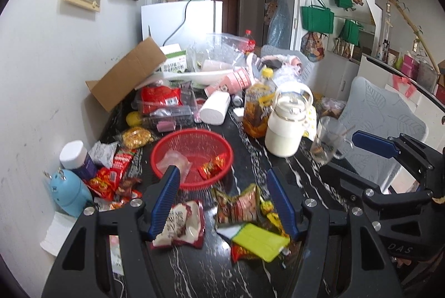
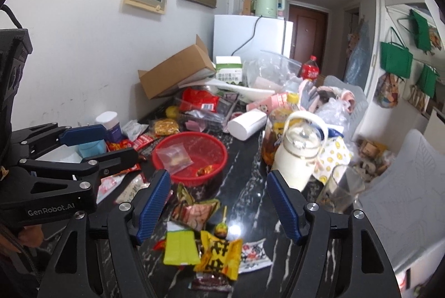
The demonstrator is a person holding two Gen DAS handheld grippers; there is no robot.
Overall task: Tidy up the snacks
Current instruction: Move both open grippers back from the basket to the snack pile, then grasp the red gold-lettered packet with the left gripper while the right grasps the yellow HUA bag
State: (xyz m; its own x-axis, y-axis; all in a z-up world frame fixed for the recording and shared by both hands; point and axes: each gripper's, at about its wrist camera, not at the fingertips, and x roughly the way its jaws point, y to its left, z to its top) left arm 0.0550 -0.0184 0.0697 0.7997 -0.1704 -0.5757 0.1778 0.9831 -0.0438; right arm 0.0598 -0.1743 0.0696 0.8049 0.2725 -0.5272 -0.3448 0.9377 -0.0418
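**Loose snack packets waiting in front of the red basket**

Left wrist view: the left gripper is hanging over the black marbled worktop with its blue fingers standing apart and nothing between them. Low in the frame, just left of centre, a white and red snack packet is lying flat, partly under the left finger. To its right a crumpled noodle-style packet and a yellow-green packet are overlapping in a small heap. The red basket is sitting at mid-frame and is holding a clear pouch and red-wrapped sweets. More red wrappers are piled at the lower left beside a blue alarm clock.

Right wrist view: the right gripper is also open and empty, over the same heap at the bottom centre: the yellow-green packet, a yellow packet with black characters and a lollipop. The red basket is lying above them, the milk-white jug and a drinking glass to the right.

These packets are probably light, soft and crinkly, with slick film that could slide between the pads. Pinching a raised, puffed fold or a sealed end looks safer than a flat face. The lollipop would be best taken by its head. The glass and jug look fragile, so any sweep to the right is calling for care.
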